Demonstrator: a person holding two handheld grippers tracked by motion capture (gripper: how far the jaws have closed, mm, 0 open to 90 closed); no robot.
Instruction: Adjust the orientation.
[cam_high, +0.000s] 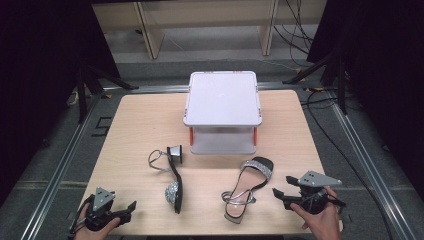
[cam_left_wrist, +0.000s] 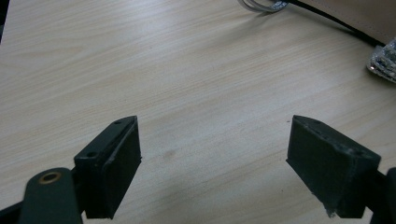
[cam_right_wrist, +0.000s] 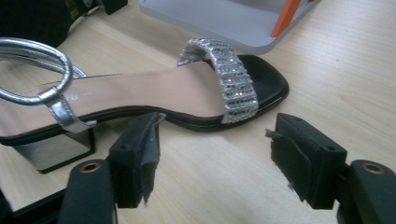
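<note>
So there's a light wood worktop (cam_high: 140, 120) with a white box (cam_high: 222, 100) sitting toward the far middle. It has orange clips on its sides and the lid is on.

Two sandals are out in front of it. The right sandal (cam_high: 247, 187) stands upright on its sole, sparkly toe band pointing toward the box, silver ankle strap and block heel at the near end. The left sandal (cam_high: 172, 180) is tipped over on its side, heel toward the box and the rhinestone toe part nearer the person, with its strap looped out to the left.

The right gripper (cam_high: 282, 192), held in a hand (cam_high: 320, 217) at the near right edge, is just beside the right sandal and points at it. In the right gripper view its fingers (cam_right_wrist: 137, 154) are spread apart with nothing between them. The sandal lies just past the tips, not touching as far as I can tell, with the band (cam_right_wrist: 229, 77) a bit beyond the gap and the heel off to the left.

The left gripper (cam_high: 127, 207) is at the near left corner in the other hand (cam_high: 97, 222), near the left sandal's toe but apart from it. Its fingers (cam_left_wrist: 114, 165) are wide apart too, over bare wood. A bit of the sparkly toe peeks in at the right edge of that view.
</note>
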